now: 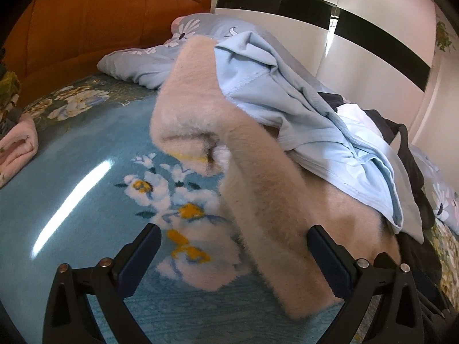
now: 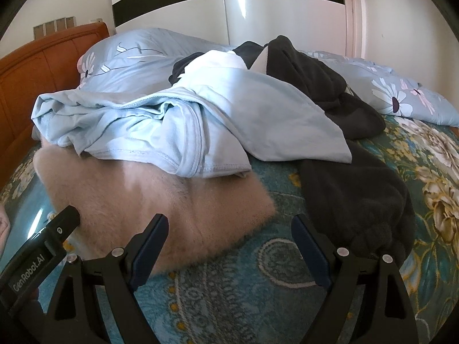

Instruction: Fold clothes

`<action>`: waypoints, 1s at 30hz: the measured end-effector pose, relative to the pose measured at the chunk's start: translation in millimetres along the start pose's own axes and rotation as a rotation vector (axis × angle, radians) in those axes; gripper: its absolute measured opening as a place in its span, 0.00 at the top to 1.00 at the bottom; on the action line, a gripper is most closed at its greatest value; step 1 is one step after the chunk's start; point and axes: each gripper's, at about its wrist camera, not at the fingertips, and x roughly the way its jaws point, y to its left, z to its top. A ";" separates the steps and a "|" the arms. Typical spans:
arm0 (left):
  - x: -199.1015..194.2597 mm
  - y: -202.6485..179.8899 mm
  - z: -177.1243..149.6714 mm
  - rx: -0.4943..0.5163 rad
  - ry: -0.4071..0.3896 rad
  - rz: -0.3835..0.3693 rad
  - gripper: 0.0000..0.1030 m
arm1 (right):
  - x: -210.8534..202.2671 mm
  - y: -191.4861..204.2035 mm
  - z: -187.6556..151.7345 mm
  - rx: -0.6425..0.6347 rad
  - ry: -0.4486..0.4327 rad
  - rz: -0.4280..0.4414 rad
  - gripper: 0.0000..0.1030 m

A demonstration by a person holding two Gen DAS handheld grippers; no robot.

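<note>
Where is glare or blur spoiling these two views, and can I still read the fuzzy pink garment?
Left wrist view: bright streaks of glare on the blue floral blanket; the fuzzy pink garment looks soft and smeared, its sleeve lifted. Right wrist view: sharper, with sunlight washing out the light blue garment at its top; the pink one reads clearly. Both views bend strongly at the rims.

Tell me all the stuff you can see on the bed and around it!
fuzzy sweater: one, pale pink, front of the clothes pile
light garment: one, pale blue, crumpled on the sweater
dark garment: one, black, right of the pile
white cloth: one, white, top of the pile
folded cloth: one, pink, far left
quilt: one, grey-blue, flowered, behind
blanket: one, teal, flowered, under everything
headboard: one, orange-brown
wardrobe: one, white, black band
left gripper: black, open
right gripper: black, open
</note>
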 end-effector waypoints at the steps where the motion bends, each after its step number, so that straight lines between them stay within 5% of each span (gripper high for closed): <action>1: -1.3 -0.9 0.0 0.004 0.000 -0.004 0.00 | 0.4 -1.0 0.0 0.002 0.002 0.002 0.14; 9: 0.8 -7.5 2.0 0.043 -0.018 -0.010 0.00 | 3.7 -9.3 0.1 0.021 0.018 0.014 0.14; 15: 1.9 -1.7 0.5 -0.056 0.054 -0.094 0.00 | 5.0 -7.1 3.8 0.027 0.035 0.038 0.14; 18: -6.9 -3.8 8.8 -0.040 0.016 -0.107 0.00 | -0.7 -17.5 9.8 0.065 0.061 0.144 0.14; 21: -15.7 -34.5 21.1 0.187 -0.082 -0.013 0.00 | -13.2 -34.6 19.2 0.135 0.027 0.199 0.14; 25: -7.3 -93.7 27.9 0.576 -0.146 0.138 0.00 | -31.3 -43.2 28.0 0.118 -0.046 0.119 0.14; 30: 25.2 -140.6 26.3 0.847 -0.184 0.226 0.00 | -27.4 -47.7 29.7 0.105 -0.050 0.113 0.14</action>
